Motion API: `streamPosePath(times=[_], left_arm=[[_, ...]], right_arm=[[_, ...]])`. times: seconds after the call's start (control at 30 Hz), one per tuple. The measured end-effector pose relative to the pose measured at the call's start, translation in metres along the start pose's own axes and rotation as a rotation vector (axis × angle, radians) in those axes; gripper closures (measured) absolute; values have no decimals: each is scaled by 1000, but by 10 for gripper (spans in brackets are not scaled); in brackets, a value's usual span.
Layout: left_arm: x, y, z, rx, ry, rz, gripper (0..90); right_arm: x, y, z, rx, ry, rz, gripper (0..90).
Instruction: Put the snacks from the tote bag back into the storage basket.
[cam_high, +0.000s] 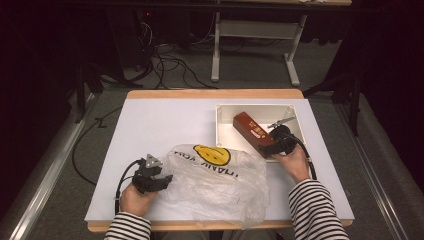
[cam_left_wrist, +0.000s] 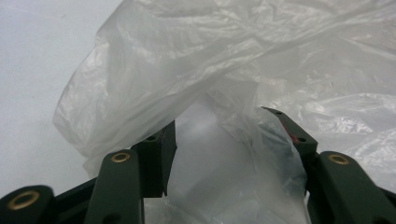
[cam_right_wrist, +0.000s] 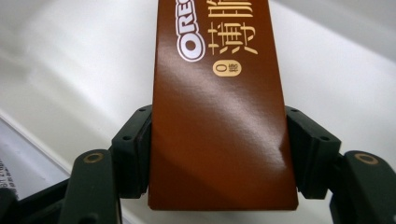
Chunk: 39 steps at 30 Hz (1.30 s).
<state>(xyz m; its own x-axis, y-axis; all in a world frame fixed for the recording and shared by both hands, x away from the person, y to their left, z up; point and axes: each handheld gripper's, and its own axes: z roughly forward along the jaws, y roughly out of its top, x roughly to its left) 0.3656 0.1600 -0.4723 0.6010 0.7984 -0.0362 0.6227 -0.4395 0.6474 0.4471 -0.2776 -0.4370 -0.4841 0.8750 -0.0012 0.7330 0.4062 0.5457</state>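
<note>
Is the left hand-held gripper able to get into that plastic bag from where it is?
Probably yes: the left hand-held gripper sits at the plastic bag, jaws apart with film between them, nothing blocking.

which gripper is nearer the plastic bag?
Left. The left gripper is at the plastic bag, its jaws astride the film at the bag's left edge; the right gripper clamps the brown box in the white bin.

**Colours and patterns at the jaws**

Right gripper (cam_right_wrist: 217, 154): black jaws with brass-coloured screws; between them a glossy red-brown Oreo box (cam_right_wrist: 219, 116), white logo and gold lettering. Behind the jaws, a white tray (cam_high: 220, 127). Left gripper (cam_left_wrist: 229, 140): same black jaws, between them a clear, milky plastic bag (cam_left_wrist: 243, 60); it carries a yellow smiley face (cam_high: 212, 154) with black print. Under the jaws, a pale lavender mat (cam_high: 160, 125). Sleeves (cam_high: 315, 207): black-and-white stripes.
</note>
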Motion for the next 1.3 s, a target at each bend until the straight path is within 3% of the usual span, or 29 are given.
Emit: streamPosePath(times=[0.4,0.77,1.07,1.3], left_arm=[[0,-1,0,-7,-2,-3,479],[0,-1,0,-6,-1,-6,477],[0,-2,0,-14,-3,-3,475],[-1,-1,0,-11,1,-10,469]], right_arm=[[1,2,-12,-49,-8,-1,298],[1,-4,-30,-109,2,8,306],[-2,-15,-47,-158,19,36,424],[12,-27,-60,-195,26,-7,611]])
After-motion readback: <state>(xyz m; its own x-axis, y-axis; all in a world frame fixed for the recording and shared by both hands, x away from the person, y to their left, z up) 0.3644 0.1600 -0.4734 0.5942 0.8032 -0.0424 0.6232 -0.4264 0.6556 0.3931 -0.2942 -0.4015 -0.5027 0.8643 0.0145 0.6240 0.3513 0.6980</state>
